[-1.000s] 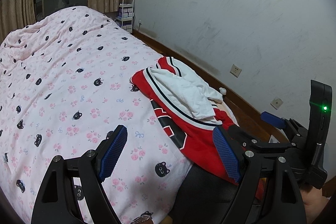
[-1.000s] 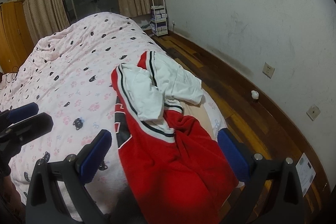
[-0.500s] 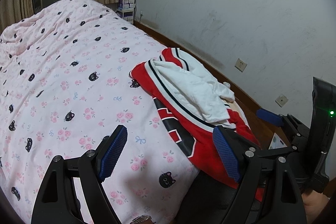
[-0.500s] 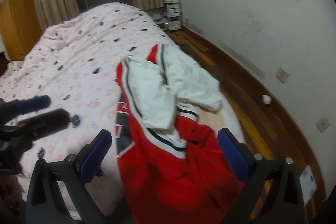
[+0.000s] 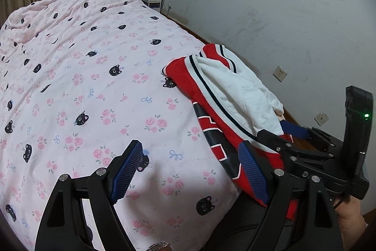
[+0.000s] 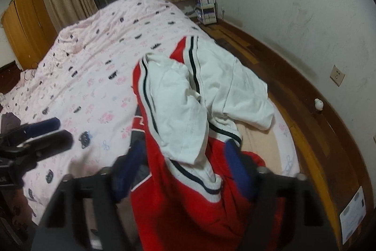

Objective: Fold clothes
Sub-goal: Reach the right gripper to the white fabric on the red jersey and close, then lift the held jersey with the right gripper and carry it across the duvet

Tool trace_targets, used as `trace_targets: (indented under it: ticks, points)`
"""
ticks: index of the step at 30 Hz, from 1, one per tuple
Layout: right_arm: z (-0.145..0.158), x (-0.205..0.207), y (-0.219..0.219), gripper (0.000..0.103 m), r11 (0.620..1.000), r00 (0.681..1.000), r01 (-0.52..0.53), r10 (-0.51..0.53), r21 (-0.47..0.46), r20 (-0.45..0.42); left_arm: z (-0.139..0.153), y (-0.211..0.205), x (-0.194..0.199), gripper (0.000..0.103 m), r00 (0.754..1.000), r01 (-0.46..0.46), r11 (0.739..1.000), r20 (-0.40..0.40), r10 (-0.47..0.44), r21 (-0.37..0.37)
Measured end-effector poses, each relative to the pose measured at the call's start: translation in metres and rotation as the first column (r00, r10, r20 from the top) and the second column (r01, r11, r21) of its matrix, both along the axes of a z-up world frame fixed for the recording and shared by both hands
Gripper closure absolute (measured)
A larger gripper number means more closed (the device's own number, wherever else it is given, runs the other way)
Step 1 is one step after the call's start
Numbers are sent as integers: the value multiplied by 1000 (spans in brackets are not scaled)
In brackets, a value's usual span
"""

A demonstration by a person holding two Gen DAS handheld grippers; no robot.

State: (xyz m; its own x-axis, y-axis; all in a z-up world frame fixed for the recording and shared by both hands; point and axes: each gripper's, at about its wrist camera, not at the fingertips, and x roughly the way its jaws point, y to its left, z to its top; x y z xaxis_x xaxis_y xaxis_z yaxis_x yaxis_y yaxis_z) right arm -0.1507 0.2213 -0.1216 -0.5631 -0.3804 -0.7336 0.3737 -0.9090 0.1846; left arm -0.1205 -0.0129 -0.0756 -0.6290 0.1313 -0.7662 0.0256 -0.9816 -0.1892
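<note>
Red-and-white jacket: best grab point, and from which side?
Probably the red hem of the red-and-white jacket hanging over the bed's near edge. Come from the foot of the bed with the right hand-held gripper: that edge drapes free below the bunched white sleeves, so the jaws can straddle it.

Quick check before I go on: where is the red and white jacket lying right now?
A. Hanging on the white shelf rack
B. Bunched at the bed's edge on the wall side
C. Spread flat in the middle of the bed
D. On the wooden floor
B: the red and white jacket lies crumpled along the edge of the pink bedspread nearest the wall, with its lower part draping over the side.
</note>
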Motion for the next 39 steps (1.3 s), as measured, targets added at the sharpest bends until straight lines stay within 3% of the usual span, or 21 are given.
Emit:
trace_targets:
  ticks: [4, 8, 10, 12, 24, 26, 28, 39]
  points:
    - [-7, -10, -1, 39, 1000, 1000, -2, 2, -6, 24, -1, -1, -1, 23, 1000, 2, 1000, 0, -2, 3]
    - [-10, -14, -2, 72, 1000, 999, -14, 15, -23, 45, -1, -2, -1, 23, 1000, 4, 1000, 2, -4, 5]
    - [-10, -14, -3, 74, 999, 999, -18, 20, -28, 45, -1, -2, -2, 23, 1000, 5, 1000, 2, -5, 7]
    - [-8, -12, -1, 83, 999, 999, -24, 26, -46, 41, -1, -2, -2, 23, 1000, 6, 1000, 3, -6, 8]
    - [5, -6, -5, 81, 998, 1000, -12, 12, -54, 2, 2, -9, 8, 23, 1000, 1, 1000, 2, -1, 15]
    - [10, -6, -9, 83, 998, 1000, -27, 26, -65, -5, 2, -14, 11, 23, 1000, -7, 1000, 2, 7, 18]
    - [14, -5, -15, 91, 996, 999, -46, 45, -72, -6, 3, -20, 14, 23, 1000, -16, 1000, 5, 16, 26]
    - [40, 7, -75, 94, 977, 986, -167, 167, -131, -13, 8, -67, 37, 23, 996, -91, 995, -14, 92, 47]
